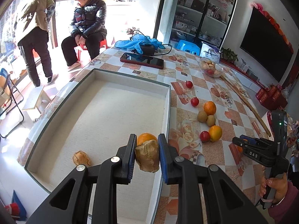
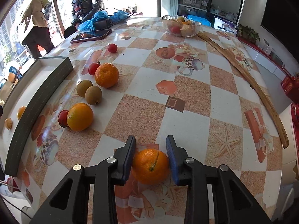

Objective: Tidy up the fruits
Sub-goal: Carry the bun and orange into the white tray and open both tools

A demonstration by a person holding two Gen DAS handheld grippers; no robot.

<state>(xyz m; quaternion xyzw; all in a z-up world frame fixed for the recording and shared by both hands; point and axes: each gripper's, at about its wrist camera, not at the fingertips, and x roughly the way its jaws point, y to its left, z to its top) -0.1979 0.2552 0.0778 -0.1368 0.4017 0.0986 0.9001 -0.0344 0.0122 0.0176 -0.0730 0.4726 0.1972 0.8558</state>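
Note:
My left gripper (image 1: 147,137) is shut on a wrinkled brown fruit (image 1: 147,155), held over the near right corner of the white-lined tray (image 1: 130,75). In the tray lie an orange (image 1: 144,140) just behind the held fruit and a second brown fruit (image 1: 81,157) to its left. My right gripper (image 2: 150,138) is shut on an orange (image 2: 150,166) low over the table, to the right of the tray. Loose on the tablecloth beside the tray wall (image 2: 37,97) are two oranges (image 2: 106,74) (image 2: 80,116), two kiwis (image 2: 84,87) (image 2: 93,95) and three small red fruits (image 2: 112,48) (image 2: 93,68) (image 2: 63,118).
A glass bowl (image 2: 180,26) of fruit stands at the far side. A long wooden stick (image 2: 243,74) runs along the right of the table. A phone (image 2: 91,35) and blue gloves (image 2: 104,18) lie at the back left. One person sits and another stands beyond the table.

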